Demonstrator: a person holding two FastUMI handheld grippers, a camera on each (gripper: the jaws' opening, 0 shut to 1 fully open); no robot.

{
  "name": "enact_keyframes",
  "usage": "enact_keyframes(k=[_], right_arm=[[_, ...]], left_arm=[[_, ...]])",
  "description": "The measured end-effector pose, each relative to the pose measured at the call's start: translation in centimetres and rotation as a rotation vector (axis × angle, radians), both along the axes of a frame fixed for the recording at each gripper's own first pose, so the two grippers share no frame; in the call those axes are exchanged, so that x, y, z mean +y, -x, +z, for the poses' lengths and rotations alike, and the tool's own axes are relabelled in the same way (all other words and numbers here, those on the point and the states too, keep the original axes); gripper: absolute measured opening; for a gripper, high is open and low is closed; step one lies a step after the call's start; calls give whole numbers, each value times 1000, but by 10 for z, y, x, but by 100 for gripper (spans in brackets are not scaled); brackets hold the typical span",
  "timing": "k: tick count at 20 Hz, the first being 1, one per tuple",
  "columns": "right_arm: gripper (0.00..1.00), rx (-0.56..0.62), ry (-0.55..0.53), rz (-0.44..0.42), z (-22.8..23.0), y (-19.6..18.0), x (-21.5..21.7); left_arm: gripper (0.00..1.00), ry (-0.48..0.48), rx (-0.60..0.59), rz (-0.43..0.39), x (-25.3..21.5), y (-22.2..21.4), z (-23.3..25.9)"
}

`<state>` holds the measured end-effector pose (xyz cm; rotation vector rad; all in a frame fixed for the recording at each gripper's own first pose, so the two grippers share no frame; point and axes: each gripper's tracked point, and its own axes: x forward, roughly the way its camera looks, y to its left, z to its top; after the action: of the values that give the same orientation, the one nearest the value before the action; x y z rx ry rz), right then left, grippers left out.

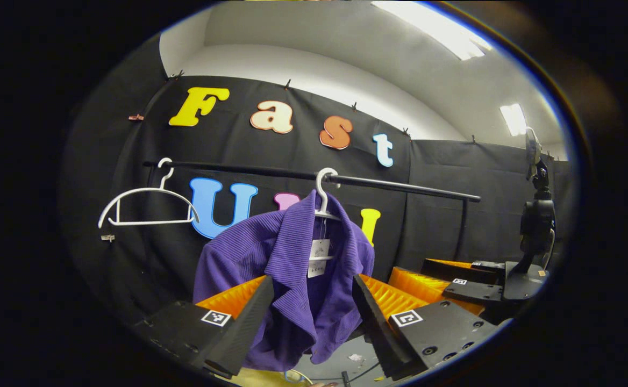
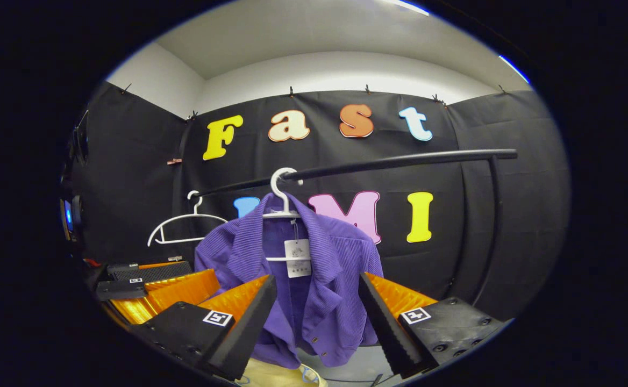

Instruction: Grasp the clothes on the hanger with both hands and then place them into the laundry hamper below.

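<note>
A purple ribbed collared jacket (image 1: 292, 269) hangs on a white plastic hanger (image 1: 325, 196) hooked over a black horizontal rail (image 1: 400, 186), a white paper tag (image 1: 318, 258) dangling at its neck, while a second, bare white hanger (image 1: 147, 204) hangs farther along the rail. The left hand-held gripper (image 1: 314, 317) points at the garment's front with its fingers spread wide and nothing between them. The right hand-held gripper (image 2: 316, 317) is likewise spread and empty before the jacket (image 2: 303, 290); in the left gripper view it shows off to the right (image 1: 470, 287).
</note>
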<state>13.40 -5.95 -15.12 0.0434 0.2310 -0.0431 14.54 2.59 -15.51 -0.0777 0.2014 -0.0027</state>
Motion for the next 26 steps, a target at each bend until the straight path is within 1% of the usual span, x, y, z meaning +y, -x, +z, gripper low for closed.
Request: enact_keyframes(k=[2, 3, 5, 8, 11, 14, 17, 18, 19, 20, 22, 23, 24, 26], right_arm=[[95, 37, -17, 53, -21, -17, -1], [92, 52, -30, 71, -29, -25, -2], [92, 85, -59, 97, -49, -38, -2], [92, 134, -100, 131, -73, -52, 0], [91, 154, -120, 161, -83, -61, 4], [90, 152, -128, 171, -84, -64, 4], [90, 159, -120, 156, -85, -63, -4], [90, 161, -126, 151, -86, -63, -6], [90, 161, -133, 147, -86, -64, -6], [90, 161, -136, 148, -86, -63, -5], [90, 159, -120, 161, -87, -63, 0], [89, 162, -114, 169, -88, -65, 3], [87, 163, -116, 183, -89, -67, 10], [86, 174, -122, 195, -95, -74, 17]], left_arm=[[92, 6, 14, 33, -1, -24, -17], [92, 4, 21, 53, 0, -32, -24], [92, -7, 51, 91, 7, -48, -42], [92, -12, 95, 145, 18, -61, -66], [91, 10, 130, 174, 24, -70, -82], [92, 23, 109, 201, 25, -83, -83], [91, 9, 99, 241, 30, -100, -89], [90, 2, 112, 244, 30, -105, -96], [89, -3, 119, 229, 27, -109, -101], [85, -4, 122, 210, 24, -112, -104], [57, -12, 108, 237, 34, -112, -103], [46, -8, 106, 239, 36, -110, -101], [28, 1, 109, 235, 35, -109, -101], [23, 18, 119, 230, 38, -105, -101]])
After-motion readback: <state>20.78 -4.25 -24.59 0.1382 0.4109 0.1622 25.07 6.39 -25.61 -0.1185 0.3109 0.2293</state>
